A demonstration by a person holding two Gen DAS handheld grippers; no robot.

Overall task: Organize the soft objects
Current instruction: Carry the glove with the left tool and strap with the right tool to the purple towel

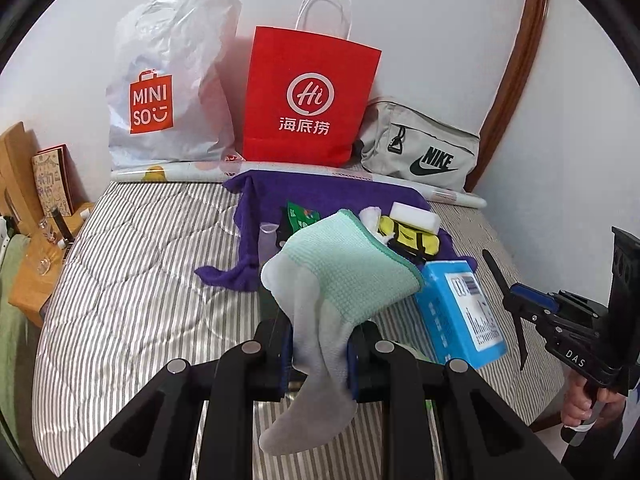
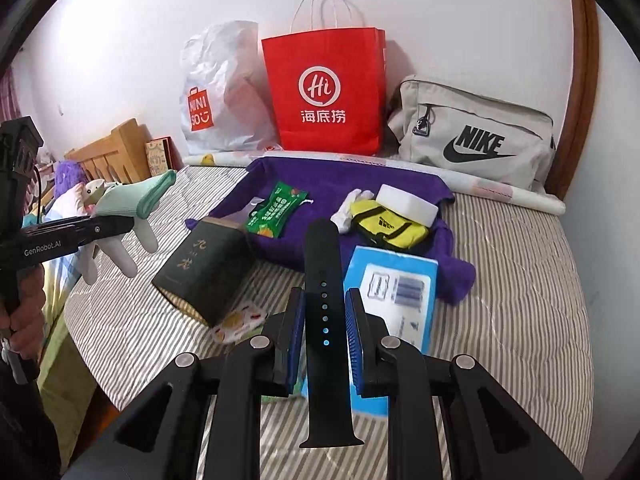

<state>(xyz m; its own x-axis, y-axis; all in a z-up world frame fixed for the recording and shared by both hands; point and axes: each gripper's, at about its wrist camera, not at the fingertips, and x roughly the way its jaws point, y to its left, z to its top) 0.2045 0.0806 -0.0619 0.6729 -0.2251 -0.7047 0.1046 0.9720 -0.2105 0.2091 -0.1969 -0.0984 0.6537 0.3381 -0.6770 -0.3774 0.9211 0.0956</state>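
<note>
A grey-and-white striped quilted mattress carries it all. Spread across its far half, a purple towel. Nearer, a light-blue cardboard box and a dark green tin lie on the stripes. Along the wall: a white plastic shopping bag, a red paper bag, a grey fabric pouch, and a rolled white sheet.

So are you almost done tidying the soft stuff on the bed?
Not nearly. Nothing looks put away yet. In hand: the left gripper is shut on a glove, and the right gripper is shut on a black watch strap. Left on the purple towel: a white glove, a yellow pouch, a sponge and a green packet.
</note>
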